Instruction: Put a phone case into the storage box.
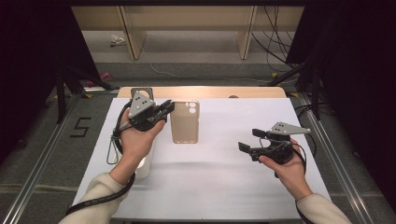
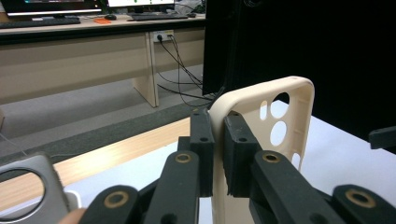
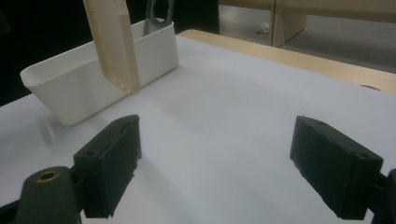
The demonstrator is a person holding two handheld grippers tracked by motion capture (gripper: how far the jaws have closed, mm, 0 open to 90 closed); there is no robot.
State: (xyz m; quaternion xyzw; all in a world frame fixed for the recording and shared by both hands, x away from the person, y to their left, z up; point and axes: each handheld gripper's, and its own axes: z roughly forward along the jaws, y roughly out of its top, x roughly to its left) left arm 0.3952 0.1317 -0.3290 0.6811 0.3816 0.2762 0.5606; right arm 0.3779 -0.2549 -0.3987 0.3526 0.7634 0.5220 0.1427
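Surface: white table [image 1: 210, 186], desks behind.
Left gripper [image 2: 218, 140]: pinching phone case [image 2: 261, 140] wall, lifted beside white bin [image 3: 84, 88].
Right gripper [image 3: 215, 163]: wide open, empty.
Handling: light, bendy, probably slippery; grip the rim.

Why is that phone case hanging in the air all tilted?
The left gripper has its fingers pinched on the edge of the beige phone case, lifting it off the white table. Nothing looks broken or spilled.

Phone case [image 1: 185, 122]: being seen as matt beige plastic, smooth.
Bin [image 3: 88, 77] behind the phone case: being shown as smooth white plastic.
Table cover [image 1: 219, 182] under the phone case: being seen as matt white.
Left gripper [image 2: 218, 154] pads: being shown as matt black.
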